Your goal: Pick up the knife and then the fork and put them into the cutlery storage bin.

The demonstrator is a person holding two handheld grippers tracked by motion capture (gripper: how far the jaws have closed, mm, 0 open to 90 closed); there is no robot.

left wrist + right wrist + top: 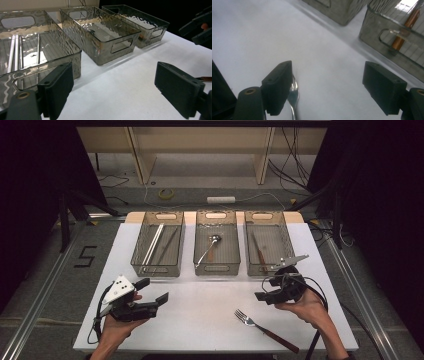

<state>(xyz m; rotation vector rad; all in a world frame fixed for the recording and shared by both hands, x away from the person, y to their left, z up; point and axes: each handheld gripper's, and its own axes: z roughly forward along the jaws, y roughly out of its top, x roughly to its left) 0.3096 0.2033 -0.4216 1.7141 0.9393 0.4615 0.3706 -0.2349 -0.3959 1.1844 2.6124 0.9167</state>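
A fork [265,330] with a brown handle lies on the white table [210,305], front right. My right gripper [266,289] hovers open just behind it, and the fork's tines [293,96] show beside the left jaw in the right gripper view [330,86]. My left gripper [152,291] is held open over the table's front left, with nothing between its jaws [117,87]. Three clear grey bins stand in a row at the back: the left bin [158,245] holds long metal sticks, the middle bin [216,247] a spoon [210,246], the right bin [267,245] a brown-handled utensil [404,32].
The bins [100,32] stand close in front of the left gripper. The other gripper [200,27] shows at the upper right of the left gripper view. Cables, a tape roll [166,193] and shelving lie on the floor beyond the table.
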